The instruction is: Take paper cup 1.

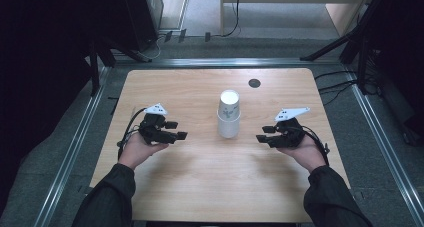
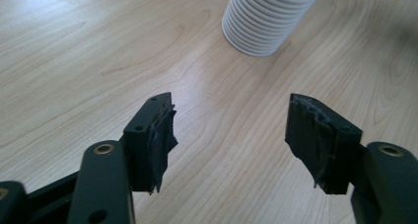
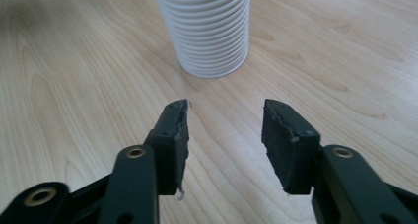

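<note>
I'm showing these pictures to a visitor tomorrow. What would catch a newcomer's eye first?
The white stack of paper cups, standing upside down and alone in the middle of the wooden table, draws the eye first. Next come the two black tools aimed at it: the left gripper and the right gripper, one on each side, both open and clear of the cups. A small dark round disc sits near the table's far edge.

cup stack (image 2: 268, 19) top cut off by frame edge in both gripper views; green print (image 1: 228, 113) too small to read.
</note>
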`<state>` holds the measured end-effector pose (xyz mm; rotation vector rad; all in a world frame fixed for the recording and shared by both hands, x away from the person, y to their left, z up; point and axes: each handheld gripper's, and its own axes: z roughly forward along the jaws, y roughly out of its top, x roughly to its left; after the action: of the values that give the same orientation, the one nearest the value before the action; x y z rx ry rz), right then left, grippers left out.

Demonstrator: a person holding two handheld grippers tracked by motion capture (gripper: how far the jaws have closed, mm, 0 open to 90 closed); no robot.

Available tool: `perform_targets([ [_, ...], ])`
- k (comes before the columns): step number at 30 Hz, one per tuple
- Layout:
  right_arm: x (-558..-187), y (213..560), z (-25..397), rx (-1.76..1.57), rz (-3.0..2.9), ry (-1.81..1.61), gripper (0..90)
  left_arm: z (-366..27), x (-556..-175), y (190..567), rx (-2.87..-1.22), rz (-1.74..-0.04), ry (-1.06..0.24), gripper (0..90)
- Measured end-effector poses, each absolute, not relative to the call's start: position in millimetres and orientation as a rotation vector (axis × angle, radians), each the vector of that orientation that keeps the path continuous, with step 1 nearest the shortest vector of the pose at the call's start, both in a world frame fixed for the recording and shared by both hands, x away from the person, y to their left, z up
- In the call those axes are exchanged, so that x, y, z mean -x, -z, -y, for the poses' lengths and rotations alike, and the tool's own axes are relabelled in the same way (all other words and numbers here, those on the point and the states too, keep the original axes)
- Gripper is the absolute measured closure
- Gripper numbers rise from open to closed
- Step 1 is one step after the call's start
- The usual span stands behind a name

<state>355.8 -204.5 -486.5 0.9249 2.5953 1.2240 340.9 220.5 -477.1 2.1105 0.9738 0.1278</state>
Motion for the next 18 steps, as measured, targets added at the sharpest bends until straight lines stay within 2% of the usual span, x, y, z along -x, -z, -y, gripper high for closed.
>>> perform_targets([
  [3, -356.7, 486.2, 204.0, -0.932, -2.602, -1.224, 50.0, -218.1, -339.5, 478.0, -2.128, -0.954, -0.105, 38.6],
  [9, -357.1, 489.1, 201.9, -0.940, -2.628, -1.187, 45.7, -215.9, -340.7, 478.8, -2.122, -0.959, -0.094, 37.5],
  [18, -356.2, 485.5, 198.8, -0.915, -2.642, -1.199, 46.0, -218.1, -340.1, 479.8, -2.114, -0.978, -0.093, 35.4],
])
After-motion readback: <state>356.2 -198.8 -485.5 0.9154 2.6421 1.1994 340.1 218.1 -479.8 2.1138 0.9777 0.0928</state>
